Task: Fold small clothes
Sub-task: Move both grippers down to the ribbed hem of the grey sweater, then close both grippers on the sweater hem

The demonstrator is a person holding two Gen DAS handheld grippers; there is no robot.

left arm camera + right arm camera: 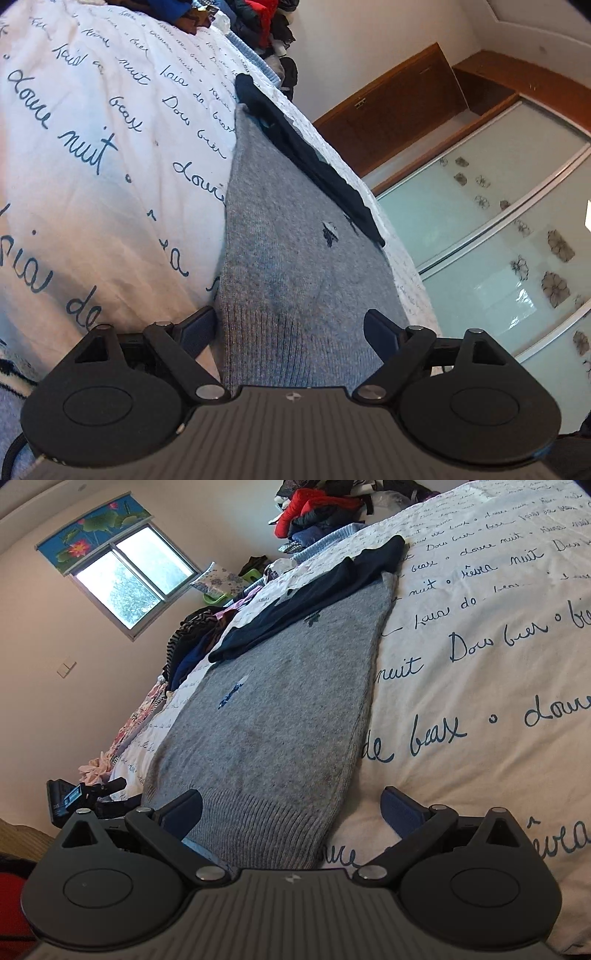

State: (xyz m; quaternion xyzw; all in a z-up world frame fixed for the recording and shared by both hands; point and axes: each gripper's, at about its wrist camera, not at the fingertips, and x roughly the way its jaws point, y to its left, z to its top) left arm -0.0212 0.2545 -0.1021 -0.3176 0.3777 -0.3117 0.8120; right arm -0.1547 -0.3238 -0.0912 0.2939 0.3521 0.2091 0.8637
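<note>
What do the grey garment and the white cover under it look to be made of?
Grey garment: knit, probably wool or a blend; ribbed hem, fuzzy matte surface. White cover: smooth woven fabric, likely cotton; matte, softly creased, printed with dark script.

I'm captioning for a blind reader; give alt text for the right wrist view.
A grey knit sweater with navy sleeves lies flat on a white script-printed duvet. The right hand-held gripper hangs open over its ribbed hem.

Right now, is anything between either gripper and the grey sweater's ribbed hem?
Nothing visible. The left gripper and right gripper both stand open right at the grey sweater hem; only the bedspread lies beneath.
</note>
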